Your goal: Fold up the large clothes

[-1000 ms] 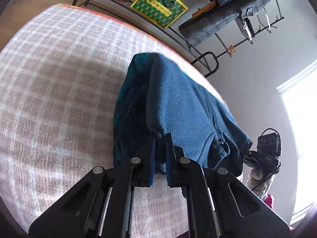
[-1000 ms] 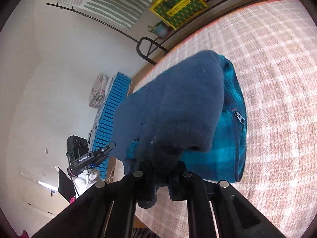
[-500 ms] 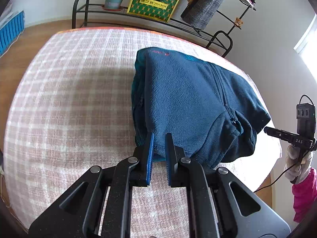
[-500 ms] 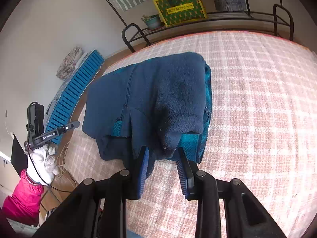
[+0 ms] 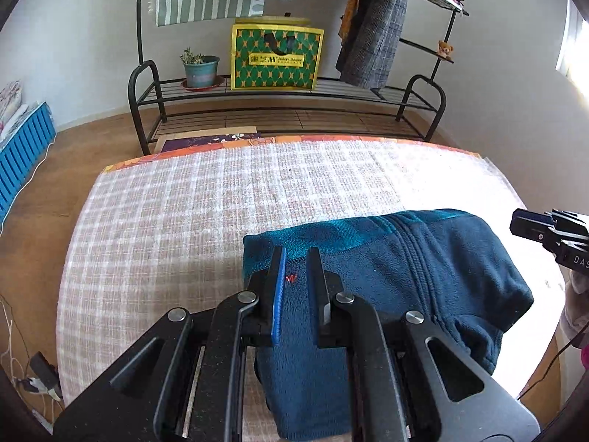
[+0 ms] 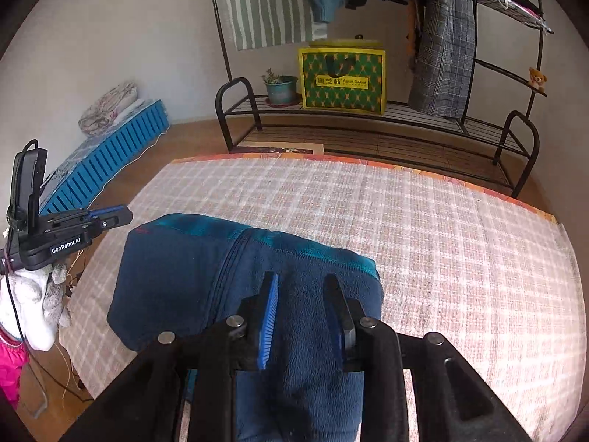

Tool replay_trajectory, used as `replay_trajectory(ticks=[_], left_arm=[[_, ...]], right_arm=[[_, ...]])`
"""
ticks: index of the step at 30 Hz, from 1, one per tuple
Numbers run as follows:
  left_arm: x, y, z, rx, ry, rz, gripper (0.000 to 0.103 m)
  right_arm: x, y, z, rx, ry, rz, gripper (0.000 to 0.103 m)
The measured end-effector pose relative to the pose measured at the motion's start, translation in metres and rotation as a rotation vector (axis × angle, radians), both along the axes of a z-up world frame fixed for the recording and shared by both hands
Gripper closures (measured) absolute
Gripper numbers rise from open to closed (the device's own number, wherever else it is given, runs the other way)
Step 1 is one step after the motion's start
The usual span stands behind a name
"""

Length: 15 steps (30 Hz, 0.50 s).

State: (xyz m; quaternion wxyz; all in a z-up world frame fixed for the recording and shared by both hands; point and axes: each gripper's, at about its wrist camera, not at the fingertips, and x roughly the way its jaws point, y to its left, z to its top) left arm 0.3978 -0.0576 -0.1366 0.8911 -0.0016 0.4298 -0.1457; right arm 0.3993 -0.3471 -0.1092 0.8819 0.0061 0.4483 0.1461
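Both grippers hover above a folded navy fleece jacket that lies on the checked tablecloth of the table, near its close edge. From its own camera, the left gripper shows its jaws drawn nearly together, a narrow slot between them, and nothing pinched: the fleece seen through that slot lies beneath. The right gripper has a wider gap, now closing, and its pads do not press the fabric either (cloth shows between them only because it lies below).

The fold looks laid, so the step in hand reads as letting go and clearing away. To do it well, I would lift both tools straight off without snagging the soft pile, then check that the teal lining edge sits even, and the bulging sleeve end at the right gets tucked flat before any further fold.
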Motion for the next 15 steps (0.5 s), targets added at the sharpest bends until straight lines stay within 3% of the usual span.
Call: replay_trajectory(ticks=[2, 5, 8, 10, 12, 15], left_arm=[[0.013, 0.0, -0.026, 0.022, 0.046, 0.001, 0.095], [0.024, 0.012, -0.07, 0.048, 0.122, 0.036, 0.09], [0.022, 0.026, -0.108, 0.031, 0.168, 0.062, 0.073], [0.02, 0.032, -0.111, 0.006, 0.155, 0.076, 0.067], [0.023, 0.038, -0.109, -0.022, 0.189, 0.091, 0.064], [0.016, 0.038, -0.089, 0.01, 0.17, 0.095, 0.064]], right_arm=[[0.013, 0.003, -0.021, -0.073, 0.006, -0.027, 0.078], [0.023, -0.003, -0.063, -0.063, 0.091, -0.051, 0.079], [0.017, 0.003, -0.101, -0.12, 0.107, -0.024, 0.079], [0.013, 0.009, -0.106, -0.16, 0.078, -0.026, 0.079], [0.016, 0.008, -0.099, -0.151, 0.109, -0.033, 0.079], [0.008, 0.003, -0.077, -0.137, 0.105, -0.035, 0.079]])
